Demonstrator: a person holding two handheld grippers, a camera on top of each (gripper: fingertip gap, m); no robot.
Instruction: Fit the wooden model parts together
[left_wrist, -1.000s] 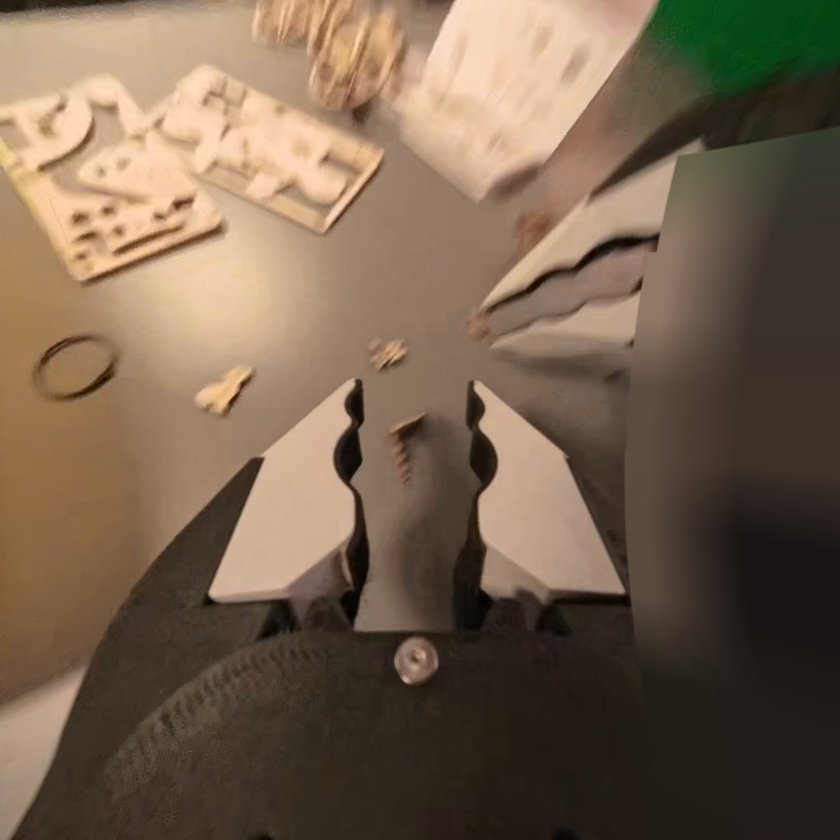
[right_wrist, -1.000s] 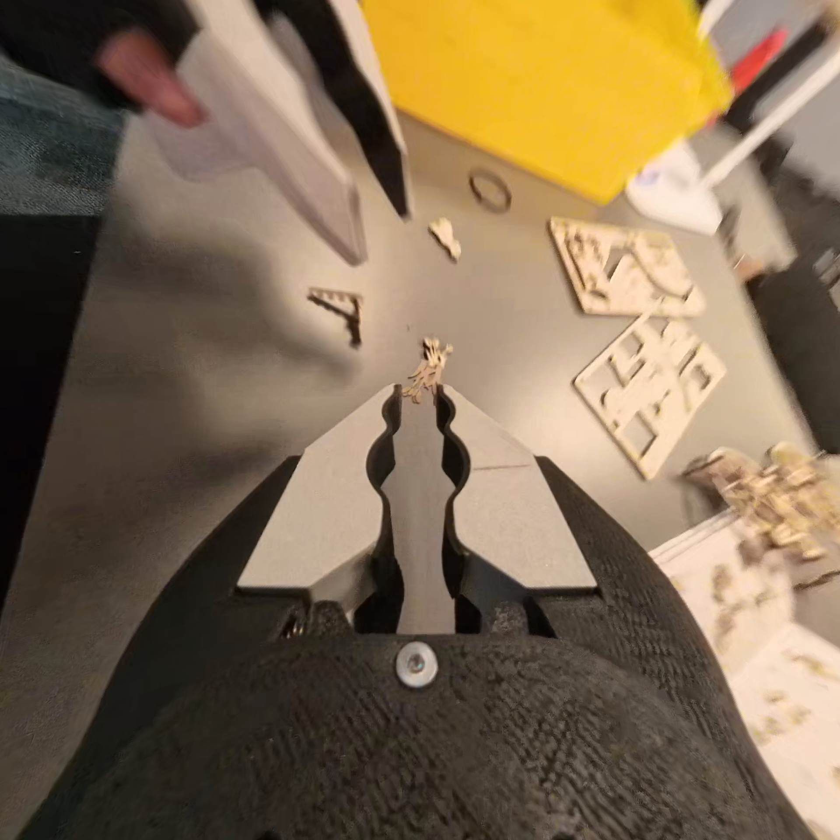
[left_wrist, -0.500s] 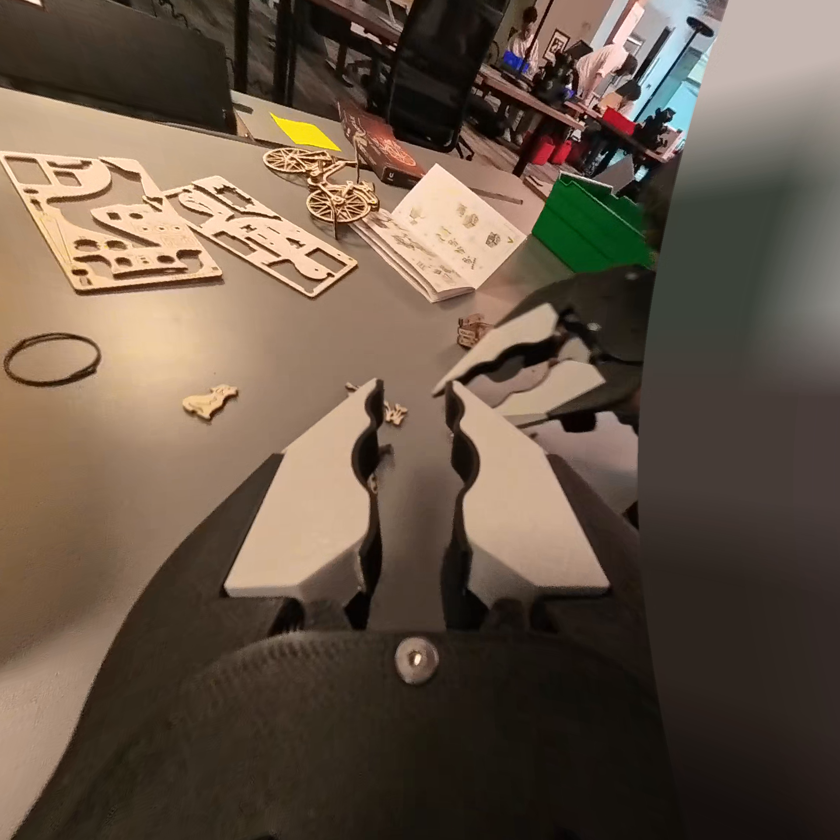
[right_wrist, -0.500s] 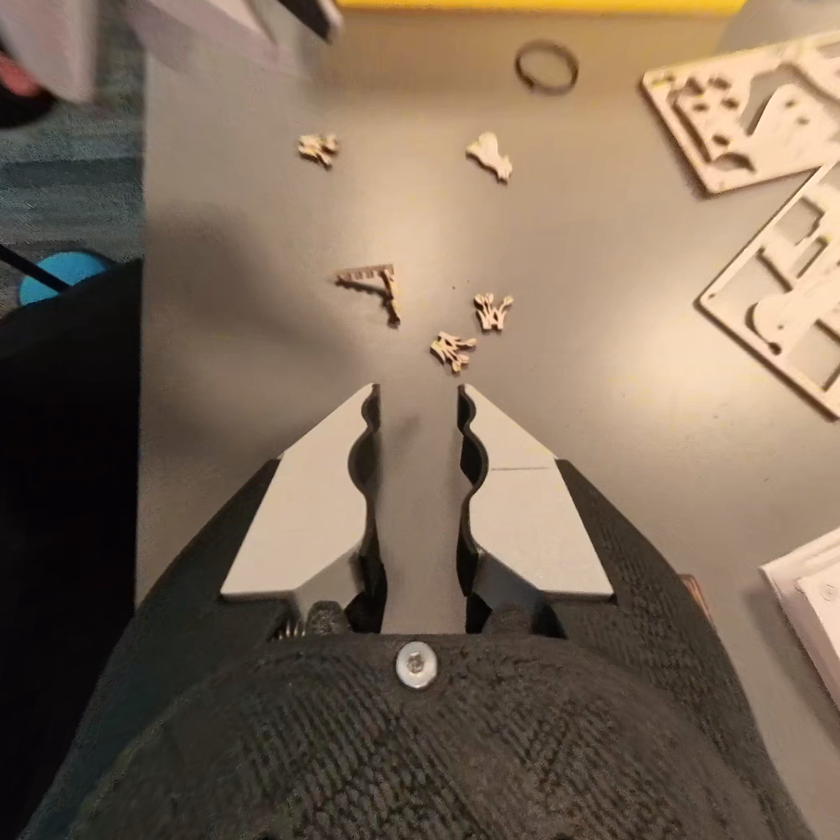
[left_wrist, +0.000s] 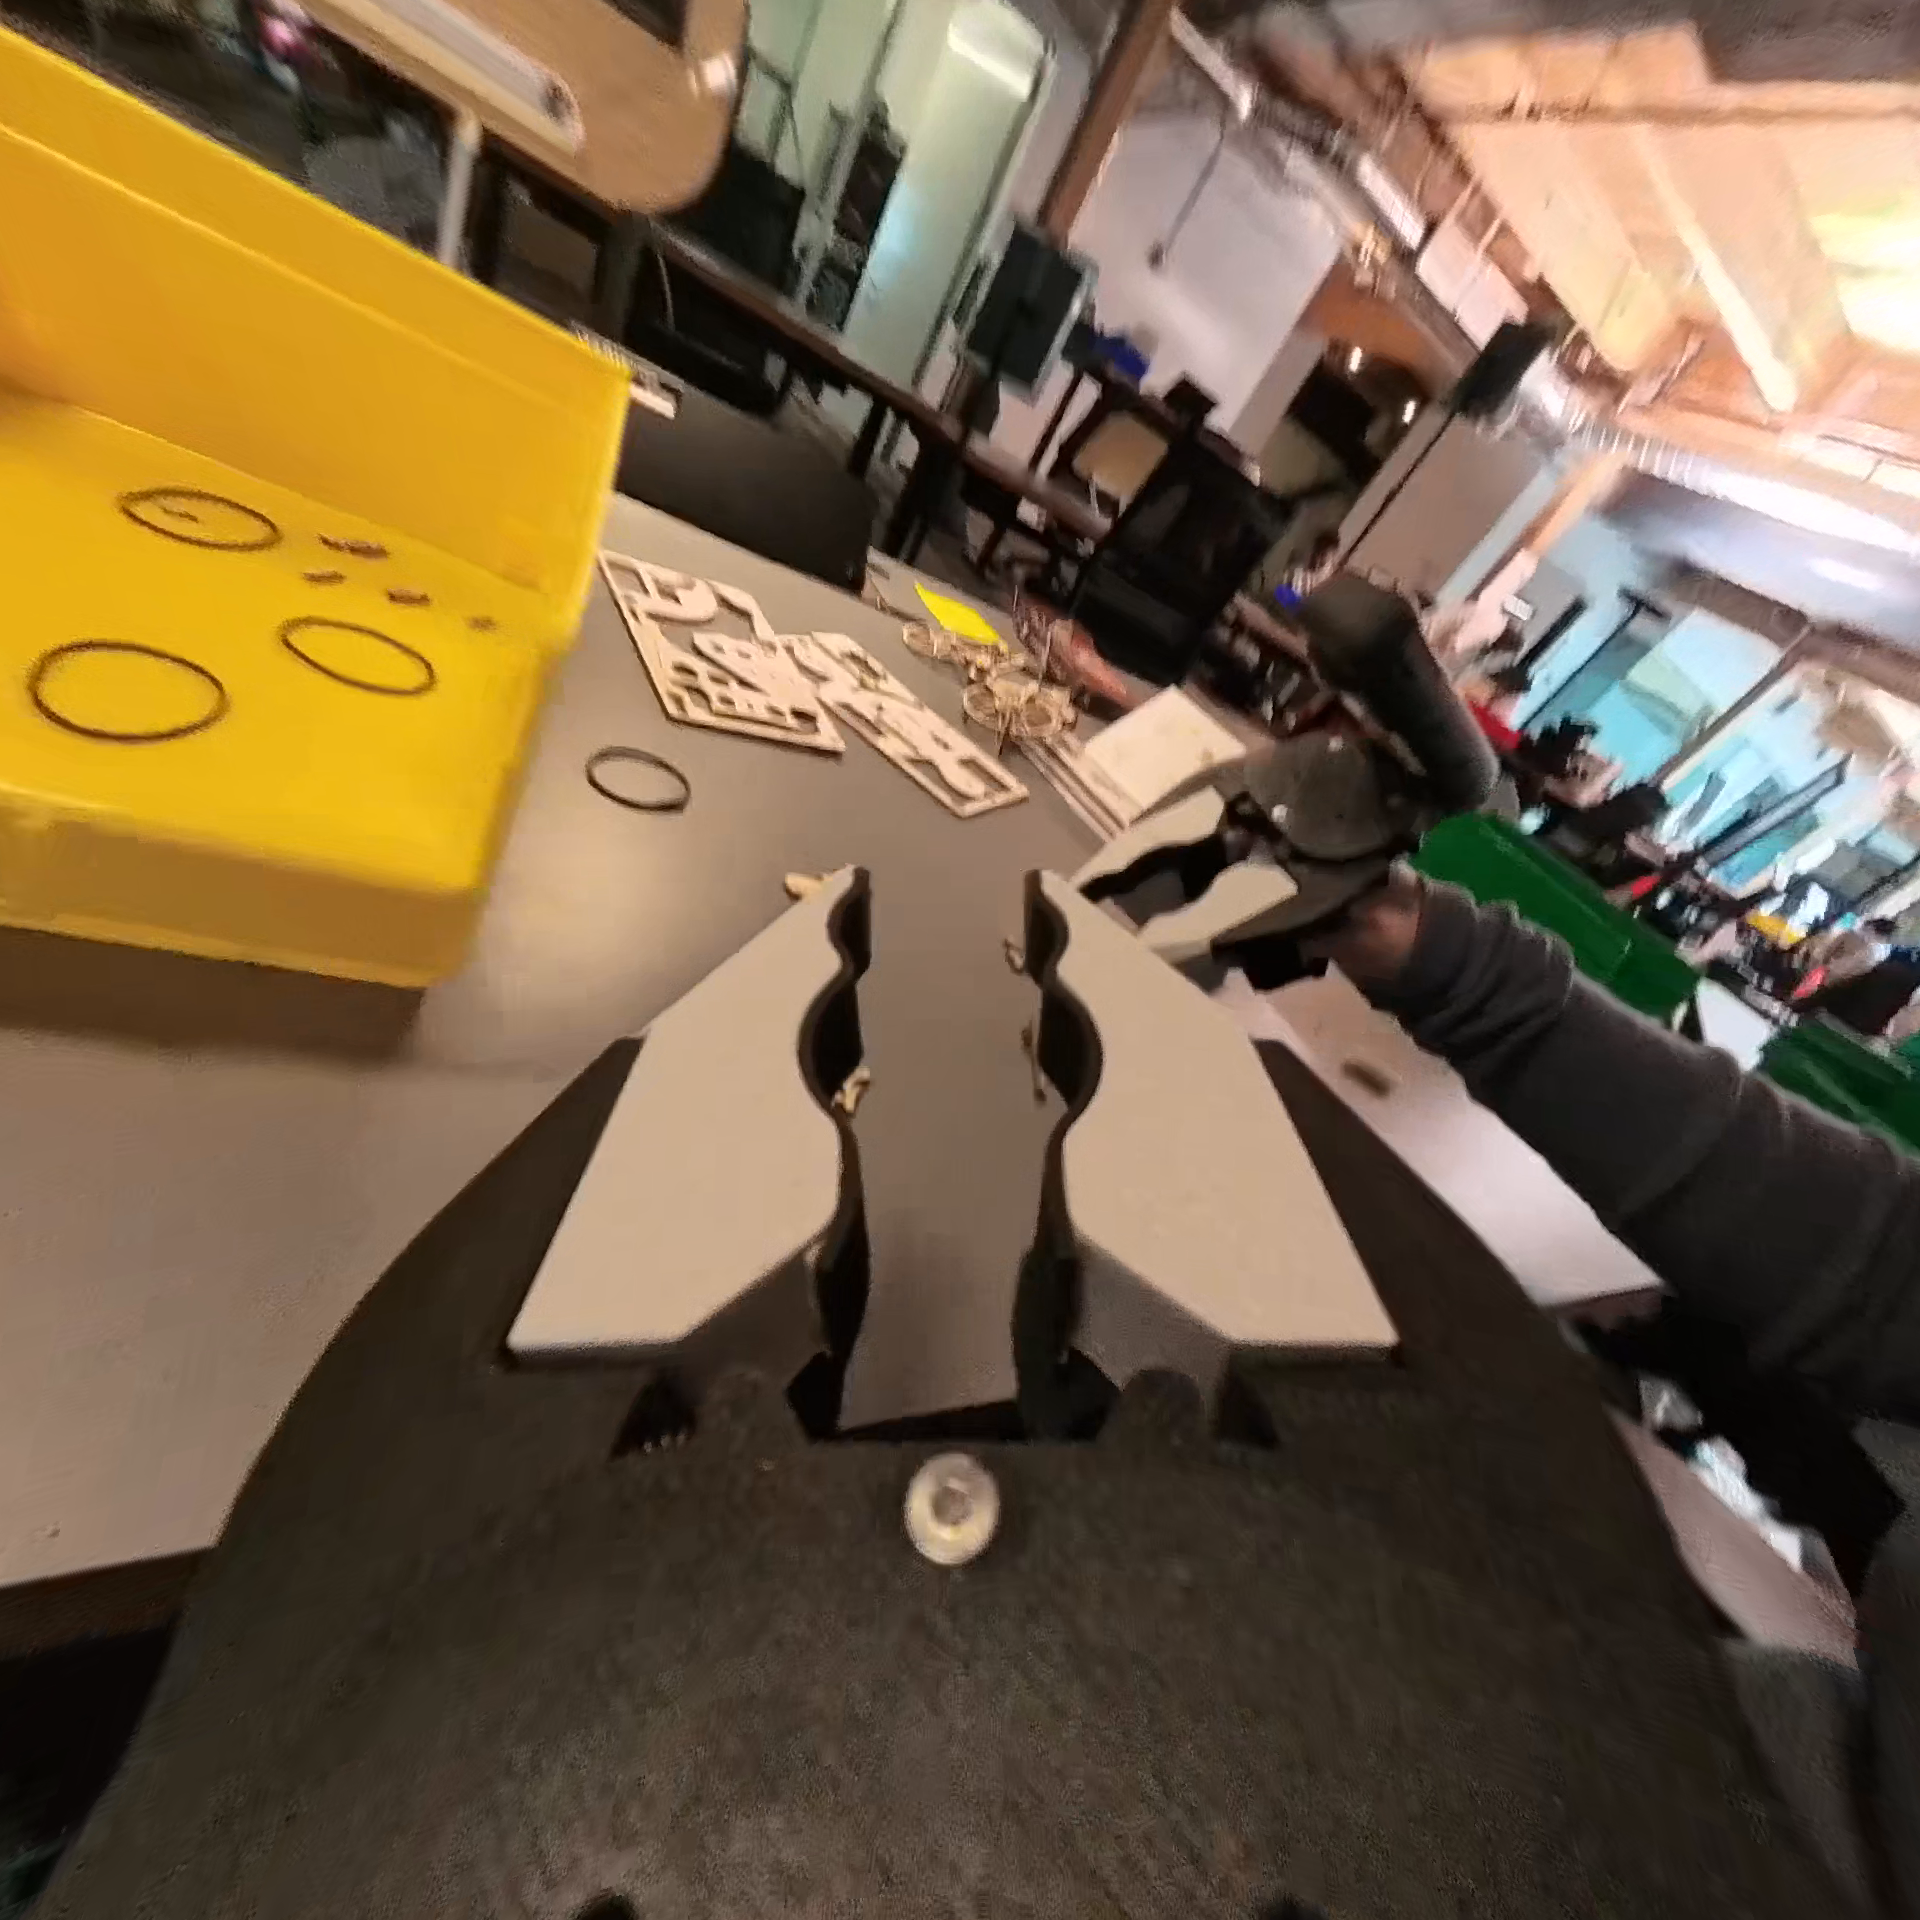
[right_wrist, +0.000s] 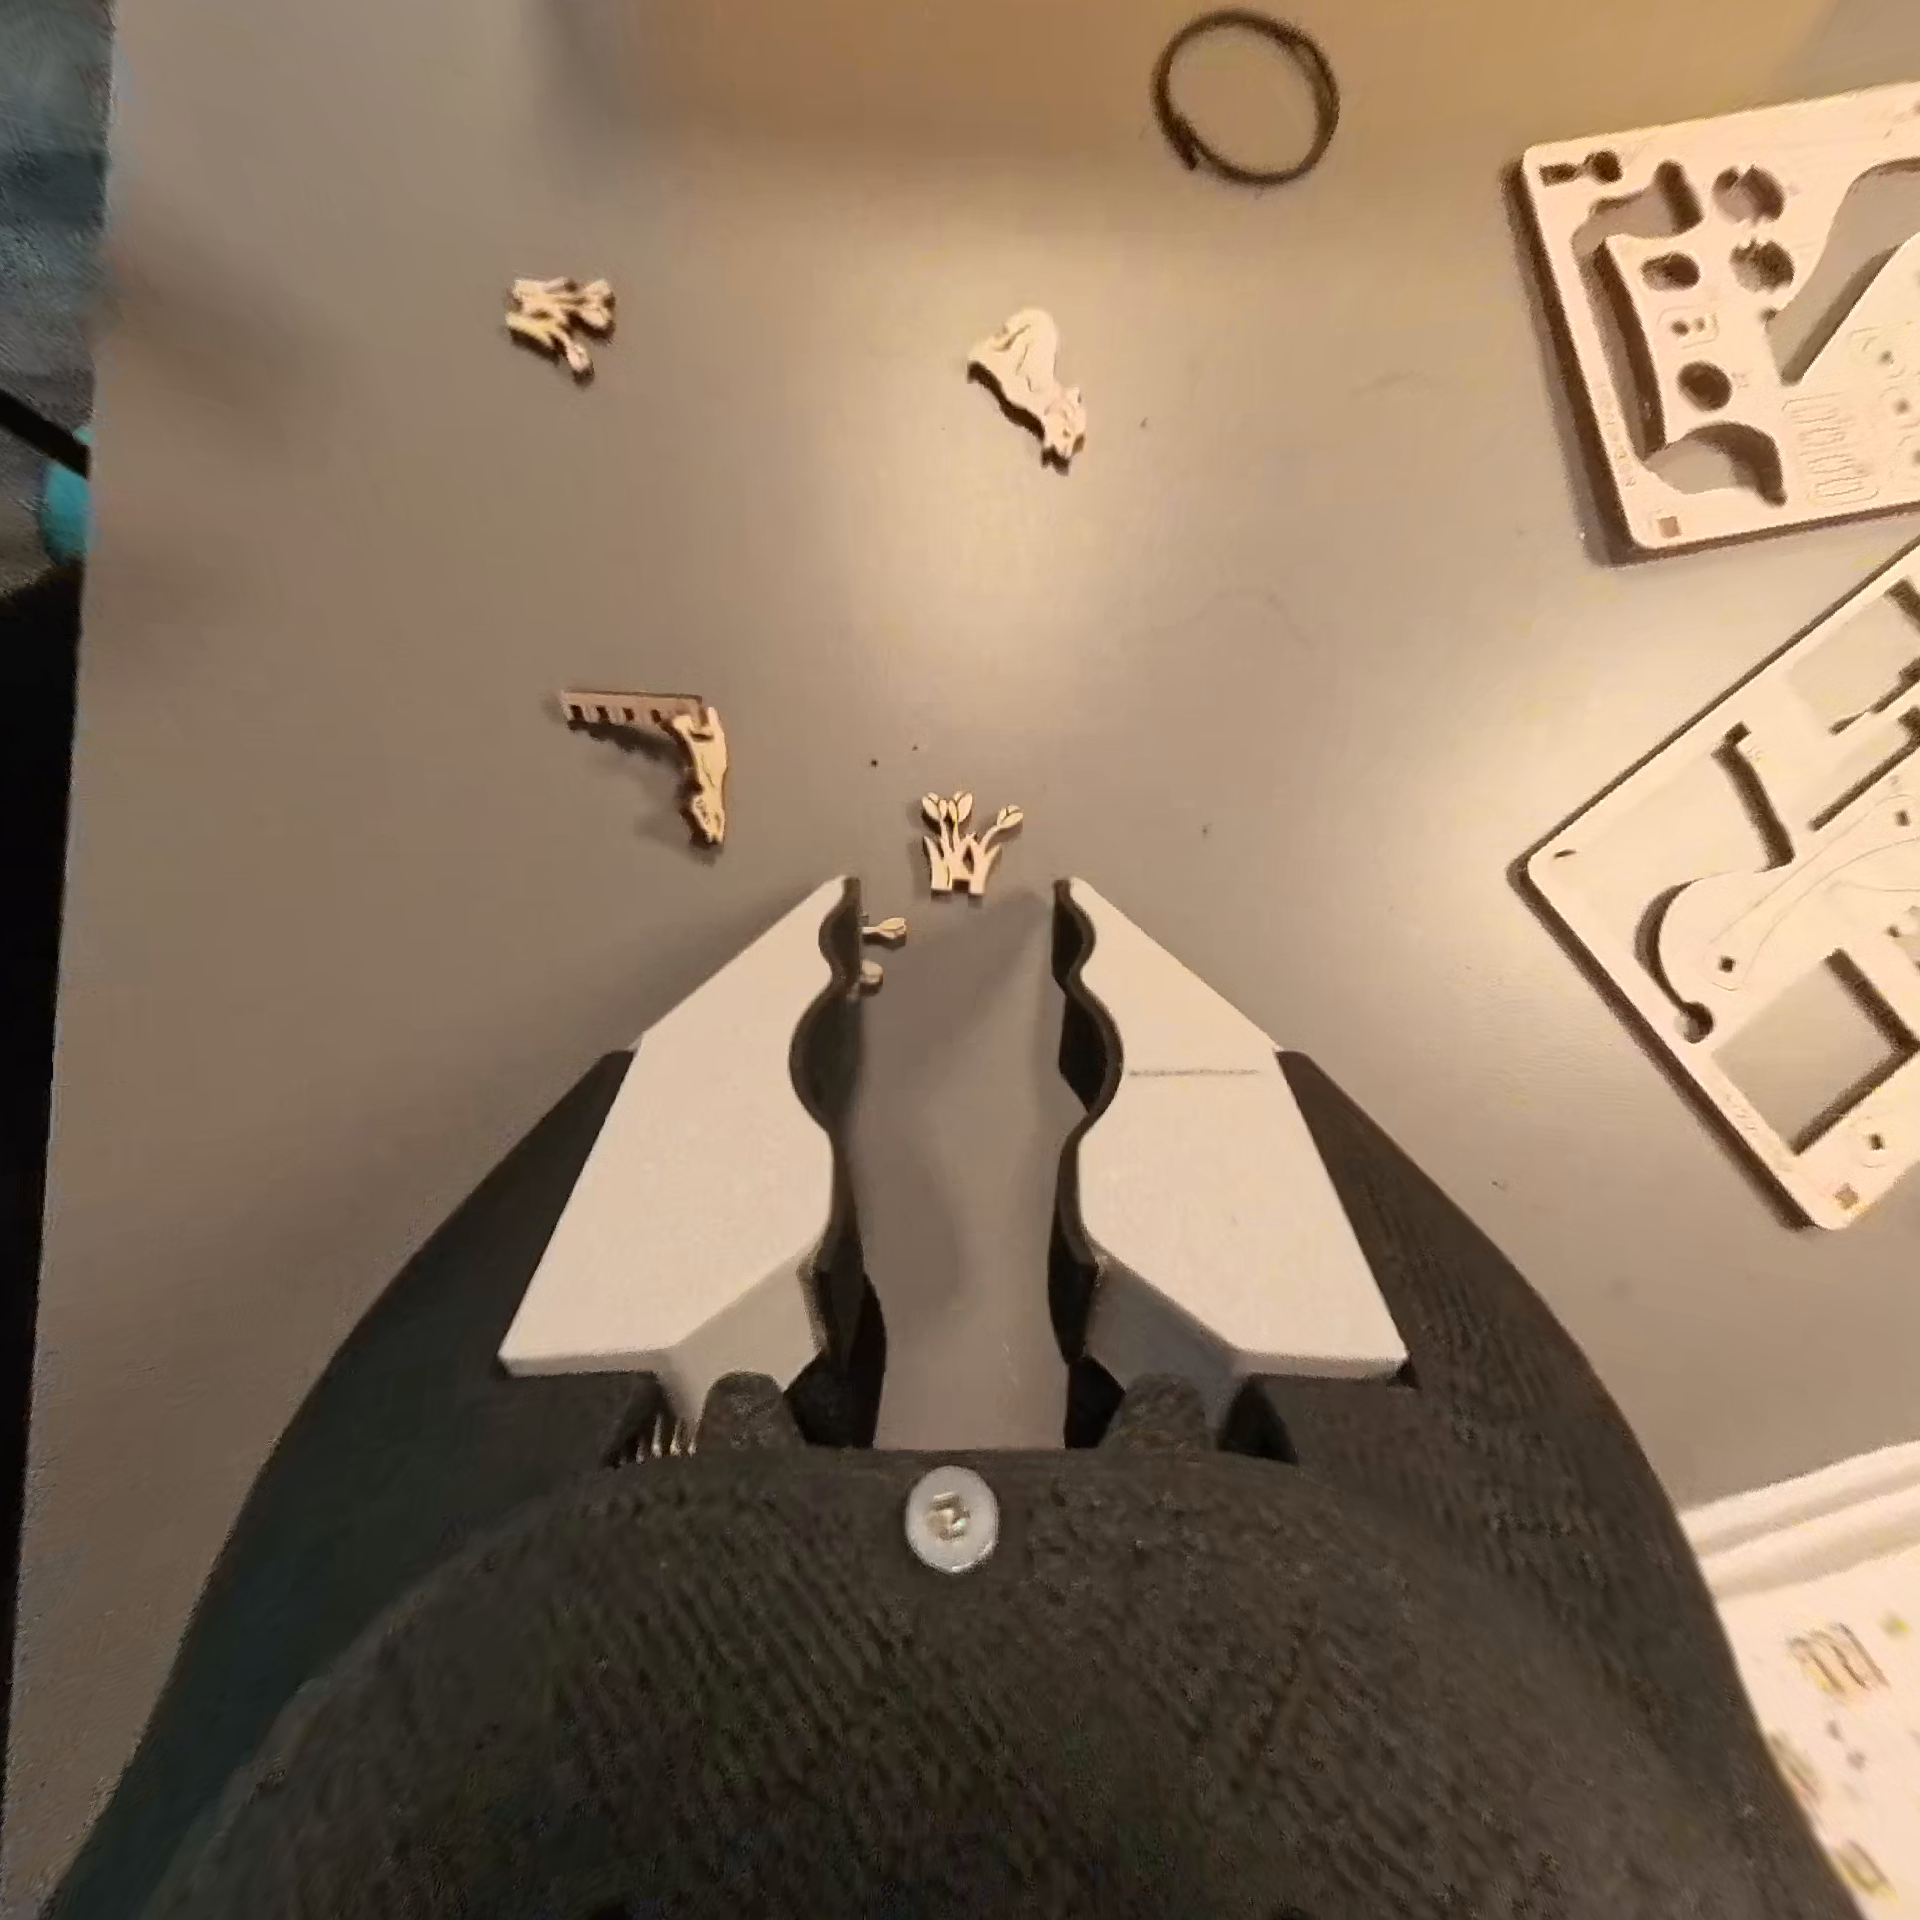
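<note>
Several small wooden parts lie loose on the grey table (right_wrist: 1299, 675). A flower-shaped piece (right_wrist: 966, 854) lies just ahead of my right gripper (right_wrist: 954, 899), which is open and empty, pointing down at the table. A second small piece (right_wrist: 883, 933) is half hidden by its left finger. A comb-like L-shaped piece (right_wrist: 665, 748), an animal-shaped piece (right_wrist: 1034, 390) and another flower piece (right_wrist: 561, 317) lie farther off. My left gripper (left_wrist: 948, 894) is open and empty above the table. The right gripper (left_wrist: 1195, 894) shows beyond it, held by a sleeved arm.
Two punched-out wooden sheets (right_wrist: 1725, 312) (right_wrist: 1766, 935) lie at the right. A black rubber ring (right_wrist: 1242, 104) lies beyond the parts. A yellow bin (left_wrist: 260, 665) holding rings stands at the left. A wooden bicycle model (left_wrist: 997, 675) and a booklet (left_wrist: 1153, 748) are farther back. Spacing between my two grippers at the tips: around 20 cm. The animal-shaped piece (right_wrist: 1034, 390) is about 10 cm from my right fingertips and 15 cm from my left.
My right gripper has dropped closer to the table, up to the flower piece, with its jaws wider. My left gripper has swung left and tilted up, bringing the yellow bin into view.
</note>
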